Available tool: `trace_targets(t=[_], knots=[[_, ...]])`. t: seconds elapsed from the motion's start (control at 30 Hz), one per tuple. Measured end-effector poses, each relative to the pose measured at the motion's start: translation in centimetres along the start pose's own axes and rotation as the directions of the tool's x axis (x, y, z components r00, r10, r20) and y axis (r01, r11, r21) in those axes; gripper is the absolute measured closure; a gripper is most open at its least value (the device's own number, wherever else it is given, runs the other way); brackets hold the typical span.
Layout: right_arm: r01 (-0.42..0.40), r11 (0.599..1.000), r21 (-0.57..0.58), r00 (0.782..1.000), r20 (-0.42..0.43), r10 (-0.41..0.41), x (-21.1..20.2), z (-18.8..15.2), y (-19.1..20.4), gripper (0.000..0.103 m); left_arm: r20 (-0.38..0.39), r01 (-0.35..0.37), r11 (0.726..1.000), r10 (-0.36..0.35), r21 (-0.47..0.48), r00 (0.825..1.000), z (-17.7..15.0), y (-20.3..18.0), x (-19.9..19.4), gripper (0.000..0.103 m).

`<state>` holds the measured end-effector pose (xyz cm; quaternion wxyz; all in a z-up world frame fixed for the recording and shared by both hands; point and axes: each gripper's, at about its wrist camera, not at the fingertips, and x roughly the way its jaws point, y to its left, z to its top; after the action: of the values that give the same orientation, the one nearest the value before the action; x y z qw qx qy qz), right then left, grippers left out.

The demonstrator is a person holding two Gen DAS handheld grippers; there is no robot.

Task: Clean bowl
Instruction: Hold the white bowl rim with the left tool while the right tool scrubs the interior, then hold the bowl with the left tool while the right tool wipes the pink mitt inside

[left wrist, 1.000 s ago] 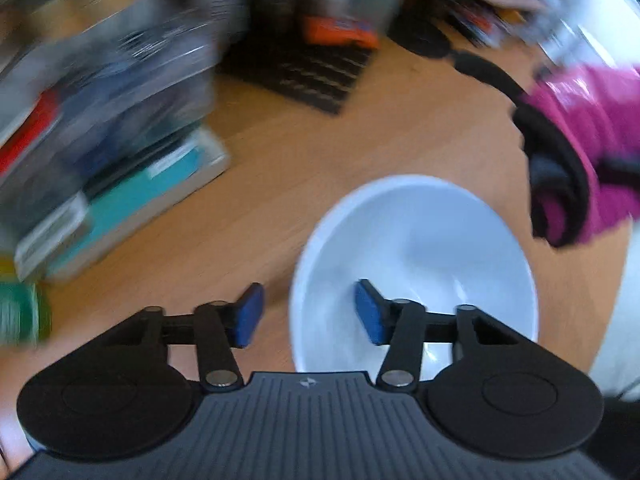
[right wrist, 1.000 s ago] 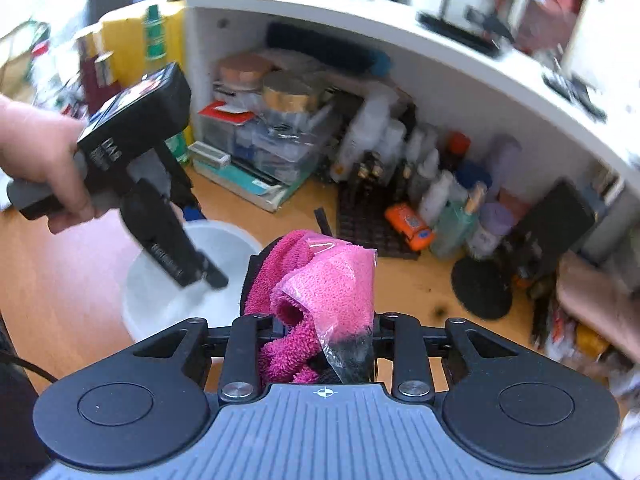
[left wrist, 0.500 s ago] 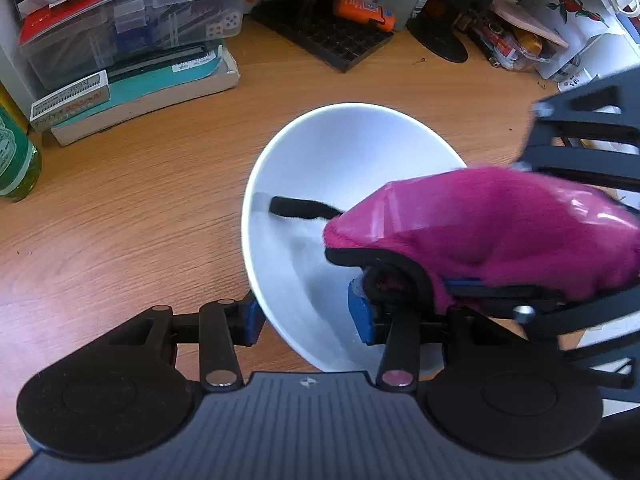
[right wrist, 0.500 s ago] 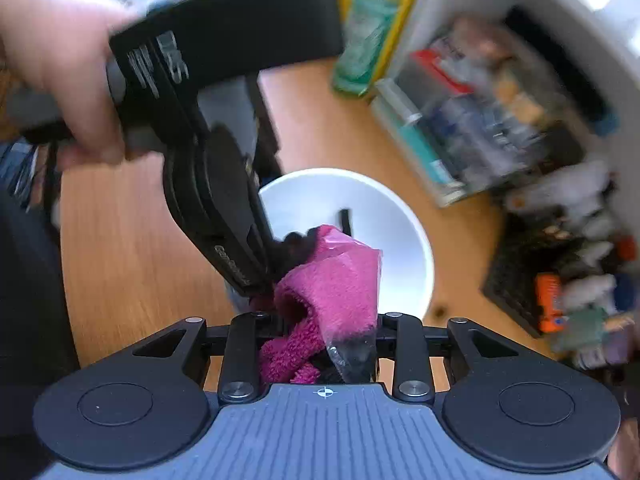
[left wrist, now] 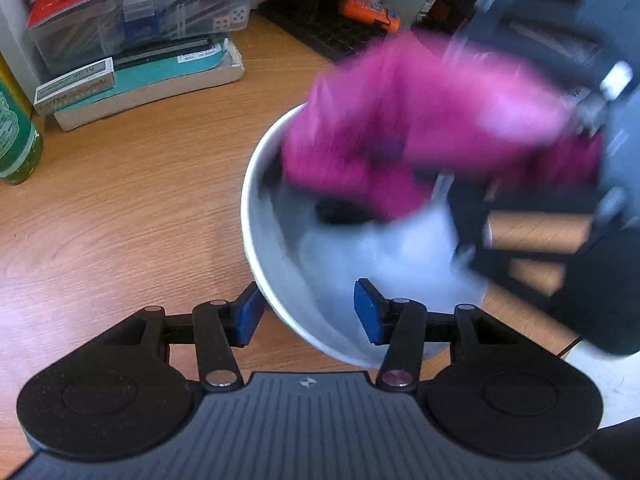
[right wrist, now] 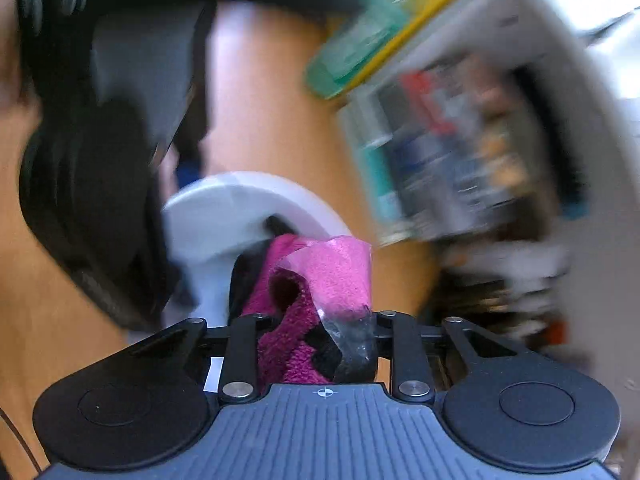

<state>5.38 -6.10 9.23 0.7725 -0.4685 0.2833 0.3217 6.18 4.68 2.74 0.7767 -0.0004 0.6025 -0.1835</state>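
**Bowl wiping: cloth inside the bowl, left jaws straddling the rim**

On the wooden desk point(left wrist: 120, 208) stands the white bowl point(left wrist: 280, 280), at the centre of the left wrist view. The left gripper point(left wrist: 308, 312) straddles the bowl's near rim at 6 o'clock: one blue pad point(left wrist: 248, 316) sits outside the wall, the other inside. The jaws are opening; neither pad visibly presses the wall, so the rim lies loosely between them.

The right gripper point(right wrist: 316, 344) is clenched on a pink cloth point(right wrist: 332, 276), its jaws closing further on the fabric. In the left wrist view the cloth point(left wrist: 400, 128) is motion-blurred and reaches into the bowl from 2 o'clock; whether it touches the inner surface cannot be told.

At 10 o'clock from the bowl, well apart, lies a stack of boxes point(left wrist: 136, 76). A green bottle point(left wrist: 16, 140) stands at 9 o'clock near the frame edge. An orange item point(left wrist: 368, 10) lies at 12 o'clock.
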Motion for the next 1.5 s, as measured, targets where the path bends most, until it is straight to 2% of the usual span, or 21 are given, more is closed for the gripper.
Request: trace_targets(t=[0.07,0.2,0.23,0.33,0.37,0.43,0.47,0.5,0.53,0.57,0.6,0.63,0.73,0.9,1.03,1.1,1.27,1.37,1.4,1.47,1.5], knots=[[0.027,0.996,0.089,0.999,0.018,-0.028,-1.2,-0.2,-1.6,0.073,-0.014,-0.004,1.0,0.004,0.009,1.0,0.2,-0.1,0.1,0.05],[0.038,0.956,0.29,0.999,0.016,-0.045,-3.7,-2.4,-5.1,0.073,-0.035,-0.01,0.999,0.011,0.045,0.999,1.1,-0.3,0.3,0.051],[0.034,0.939,0.343,0.999,0.009,-0.04,-4.3,-3.4,-5.8,0.073,-0.04,-0.004,0.998,0.007,0.066,0.999,1.5,-0.4,0.4,0.046],[0.012,0.909,0.417,1.0,-0.006,-0.011,-5.6,-5.5,-5.8,0.073,-0.061,0.007,0.989,0.002,0.15,0.998,3.3,-0.4,1.4,0.009],[0.001,0.9,0.436,1.0,-0.009,0.003,-6.0,-6.2,-5.6,0.073,-0.064,0.006,0.986,0.004,0.164,0.998,3.6,-0.4,1.5,0.004],[-0.017,0.895,0.447,1.0,-0.01,0.024,-6.3,-6.8,-5.3,0.073,-0.043,-0.022,0.965,0.034,0.261,0.999,4.3,-0.6,2.0,0.001],[-0.028,0.893,0.45,0.999,-0.008,0.035,-6.4,-7.0,-5.1,0.073,-0.029,-0.038,0.949,0.049,0.313,0.998,4.6,-0.6,2.3,0.002],[-0.043,0.892,0.45,0.999,-0.002,0.05,-6.7,-7.2,-4.6,0.073,-0.022,-0.04,0.95,0.049,0.311,0.999,4.7,-0.5,2.2,0.005],[-0.055,0.894,0.445,0.998,-0.001,0.062,-7.0,-7.2,-4.1,0.073,-0.017,-0.038,0.955,0.045,0.295,0.999,4.7,-0.2,1.9,0.019],[-0.059,0.896,0.44,0.998,0.0,0.065,-7.1,-7.2,-4.0,0.073,-0.012,-0.037,0.96,0.041,0.279,0.999,4.8,0.0,1.6,0.055],[-0.066,0.901,0.428,0.998,0.008,0.07,-7.4,-7.0,-3.7,0.073,-0.007,-0.029,0.969,0.031,0.244,0.999,4.4,0.4,1.1,0.069],[-0.079,0.905,0.418,0.997,0.016,0.079,-7.4,-6.7,-3.5,0.072,-0.001,-0.019,0.979,0.019,0.203,1.0,4.0,0.7,0.5,0.076],[-0.115,0.923,0.366,0.993,0.029,0.112,-6.7,-5.5,-3.2,0.072,0.002,-0.004,0.995,0.004,0.098,1.0,2.6,1.3,-0.5,0.076],[-0.248,0.944,0.22,0.968,0.014,0.251,-5.1,-3.7,-2.0,0.072,0.003,-0.01,1.0,0.01,0.015,1.0,0.5,0.8,-1.2,0.077],[-0.313,0.944,0.103,0.947,-0.038,0.319,-3.2,-2.6,-0.2,0.072,0.01,-0.001,0.999,0.001,-0.046,1.0,-0.5,1.0,-1.7,0.077],[-0.313,0.948,0.056,0.945,-0.084,0.317,-1.5,-2.3,0.6,0.07,0.013,0.0,0.998,0.001,-0.059,1.0,-0.7,0.9,-1.4,0.077],[-0.269,0.957,-0.107,0.958,-0.132,0.255,1.5,-1.9,2.6,0.069,0.004,0.034,0.995,-0.034,-0.097,0.999,-1.4,0.7,-1.1,0.075],[-0.198,0.957,-0.213,0.979,-0.087,0.183,1.9,-1.7,3.9,0.073,0.002,0.041,0.994,-0.041,-0.106,0.999,-1.3,0.4,-0.9,0.072],[-0.138,0.959,-0.246,0.99,-0.04,0.133,1.6,-1.7,4.3,0.075,0.003,0.045,0.993,-0.045,-0.111,0.999,-1.3,0.4,-0.8,0.072],[-0.066,0.973,-0.223,0.997,0.016,0.071,0.9,-1.2,4.1,0.073,0.0,0.046,0.992,-0.046,-0.115,0.999,-1.1,0.4,-0.7,0.071],[-0.027,0.989,-0.145,0.999,0.04,0.034,0.3,-0.8,3.0,0.072,-0.002,0.045,0.992,-0.045,-0.114,0.999,-1.0,0.4,-0.7,0.071]])
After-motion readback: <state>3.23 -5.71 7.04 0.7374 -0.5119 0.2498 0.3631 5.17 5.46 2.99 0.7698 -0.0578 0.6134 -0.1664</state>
